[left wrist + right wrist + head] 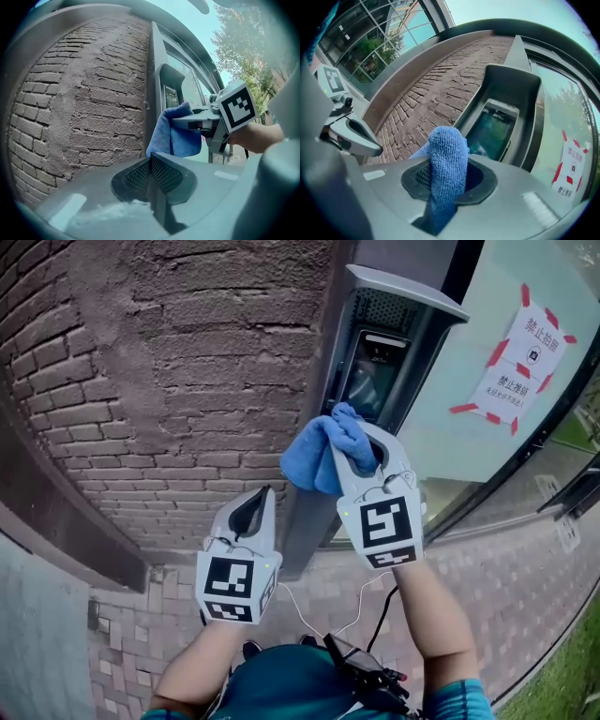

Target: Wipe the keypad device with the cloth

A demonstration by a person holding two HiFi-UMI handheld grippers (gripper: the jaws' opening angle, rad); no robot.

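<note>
Outdoor setting, listed from the largest item down. Brick wall: rough, brown-grey, mortar smeared over part of its face, filling the left and centre of the head view. Paving: small reddish-grey blocks underfoot, with a strip of grass at the far right corner. Glass panel: pale green, dark-framed, to the right of the wall; a white notice is stuck on it with red tape at its corners. Post: grey, upright, standing where brick meets glass. Keypad device: mounted at the top of the post, a dark screen set back under a grey hood. Cloth: blue microfibre, bunched, held up at the lower left of the screen; whether it presses on the screen I cannot tell. My right tongs: raised to the device and clenched on the cloth, a fold of which stands up between the jaws in the right gripper view. My left tongs: lower and to the left, apart from the device, jaws closed together with nothing between them. Cables: thin, white and black, hanging below my forearms.
</note>
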